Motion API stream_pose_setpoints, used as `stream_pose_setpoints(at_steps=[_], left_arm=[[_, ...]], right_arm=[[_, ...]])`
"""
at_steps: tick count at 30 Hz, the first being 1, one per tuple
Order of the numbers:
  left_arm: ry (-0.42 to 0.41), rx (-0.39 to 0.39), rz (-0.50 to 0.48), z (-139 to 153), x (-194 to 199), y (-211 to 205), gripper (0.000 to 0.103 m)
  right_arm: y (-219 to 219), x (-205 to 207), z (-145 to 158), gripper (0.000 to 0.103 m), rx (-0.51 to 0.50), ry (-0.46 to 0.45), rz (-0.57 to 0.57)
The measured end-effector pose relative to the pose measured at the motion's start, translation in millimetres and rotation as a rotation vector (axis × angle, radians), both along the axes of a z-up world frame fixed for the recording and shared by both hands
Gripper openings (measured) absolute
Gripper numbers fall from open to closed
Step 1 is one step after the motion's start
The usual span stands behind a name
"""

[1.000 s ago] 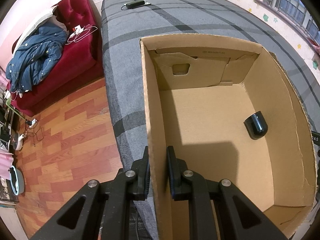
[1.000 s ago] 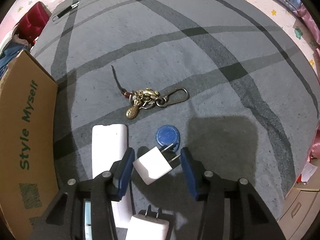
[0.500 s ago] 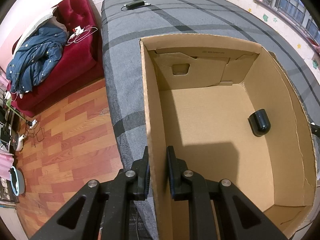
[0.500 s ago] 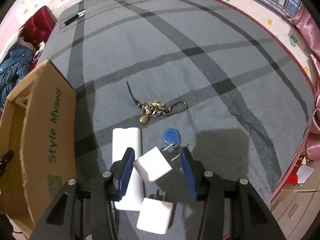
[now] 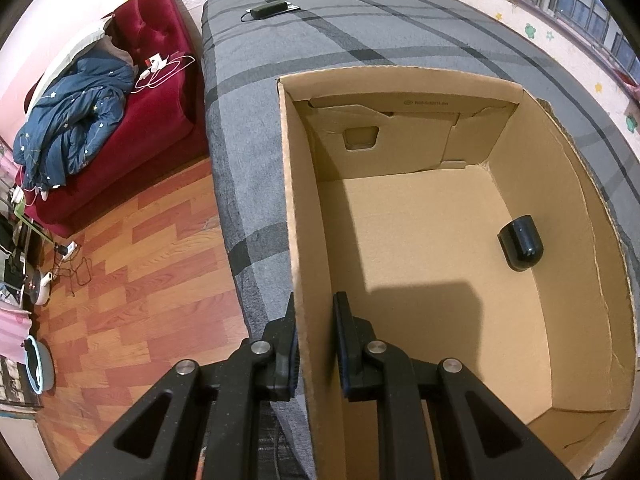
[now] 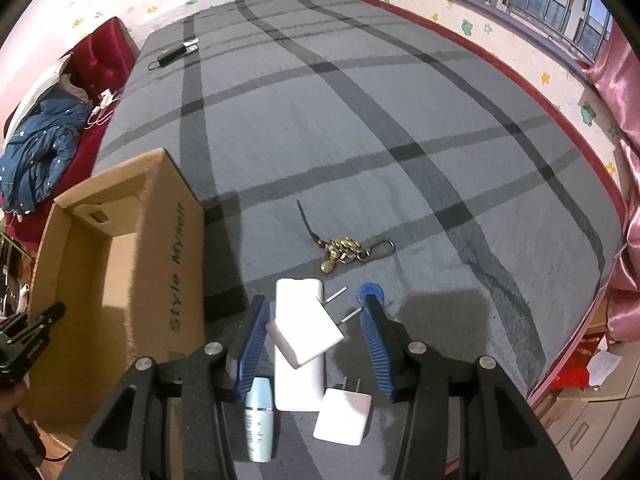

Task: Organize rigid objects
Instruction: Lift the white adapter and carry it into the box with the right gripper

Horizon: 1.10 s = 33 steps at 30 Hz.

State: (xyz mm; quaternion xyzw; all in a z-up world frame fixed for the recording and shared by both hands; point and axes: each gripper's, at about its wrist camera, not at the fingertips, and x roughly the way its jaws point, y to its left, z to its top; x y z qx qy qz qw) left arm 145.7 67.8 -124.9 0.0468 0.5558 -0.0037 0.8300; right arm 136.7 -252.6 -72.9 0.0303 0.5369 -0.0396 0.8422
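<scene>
My left gripper (image 5: 314, 334) is shut on the left wall of the cardboard box (image 5: 298, 216), one finger on each side. A black cylinder (image 5: 520, 242) lies inside the box at the right. My right gripper (image 6: 310, 330) is shut on a white plug charger (image 6: 306, 336) and holds it above the grey bed. Below it lie a white power bank (image 6: 298, 292), a second white charger (image 6: 344, 416), a pale blue tube (image 6: 259, 420), a blue tag (image 6: 370, 291) and a brass keychain (image 6: 344, 250). The box (image 6: 156, 248) stands to the left.
The box sits at the left edge of the grey plaid bed (image 5: 360, 28). A black device (image 5: 266, 10) lies at the bed's far end. A red sofa (image 5: 132, 92) with a blue coat stands beyond the wooden floor (image 5: 132, 272).
My right gripper has lifted the white charger off the bed and drawn back, so more of the bed and box shows. The left gripper has stayed on the box wall.
</scene>
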Motion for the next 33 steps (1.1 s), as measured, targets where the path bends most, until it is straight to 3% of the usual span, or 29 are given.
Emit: stream_pose_setpoints(at_steps=[16, 33], left_arm=[[-0.002, 0.002, 0.000, 0, 0, 0, 0.016], [-0.003, 0.003, 0.001, 0, -1, 0, 0.016]], right_arm=[[58, 3, 39, 0.050, 0.001, -0.059, 0.108], [157, 16, 28, 0.050, 0.022, -0.041, 0.290]])
